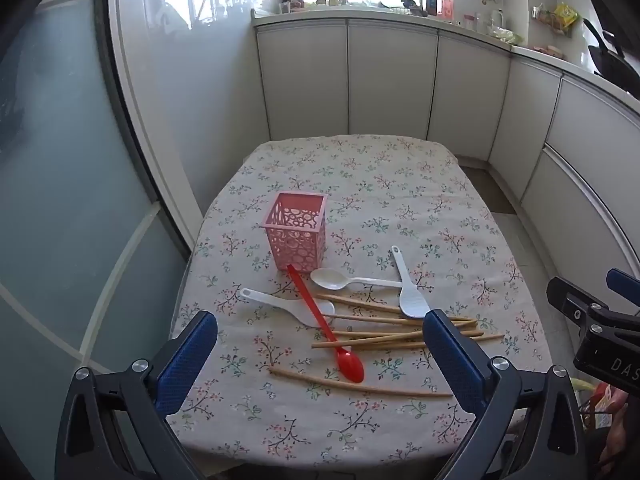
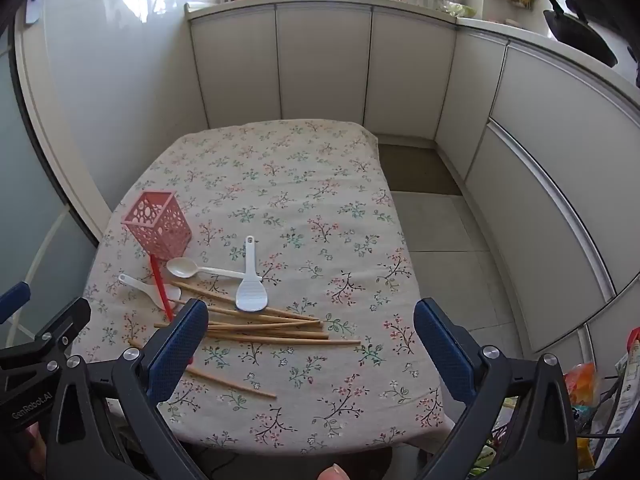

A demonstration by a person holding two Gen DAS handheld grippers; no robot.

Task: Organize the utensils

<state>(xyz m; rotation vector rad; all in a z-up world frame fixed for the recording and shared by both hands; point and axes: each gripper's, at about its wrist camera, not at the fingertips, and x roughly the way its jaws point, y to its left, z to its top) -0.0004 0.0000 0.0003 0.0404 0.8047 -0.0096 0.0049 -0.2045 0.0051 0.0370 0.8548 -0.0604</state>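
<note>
Utensils lie loose on the floral tablecloth [image 1: 360, 168]: wooden chopsticks [image 1: 380, 336] fanned out, a red spoon [image 1: 320, 320] across them, a white spoon [image 1: 340, 280] and two white rice paddles [image 1: 408, 292]. A pink holder [image 1: 296, 230] stands upright just behind them, nothing visible in it. Both the left gripper [image 1: 320, 356] and right gripper [image 2: 312, 344] hover above the near edge, jaws spread wide, nothing between them; the pile sits beyond the blue pads.

On the table [image 1: 400, 184], the basket [image 1: 296, 230] stands at ten o'clock of the chopsticks [image 1: 384, 334]. The red spoon [image 1: 326, 328] runs from the basket's foot toward six, crossing one rice paddle [image 1: 288, 306]; the other paddle [image 1: 410, 292] lies at two.
</note>
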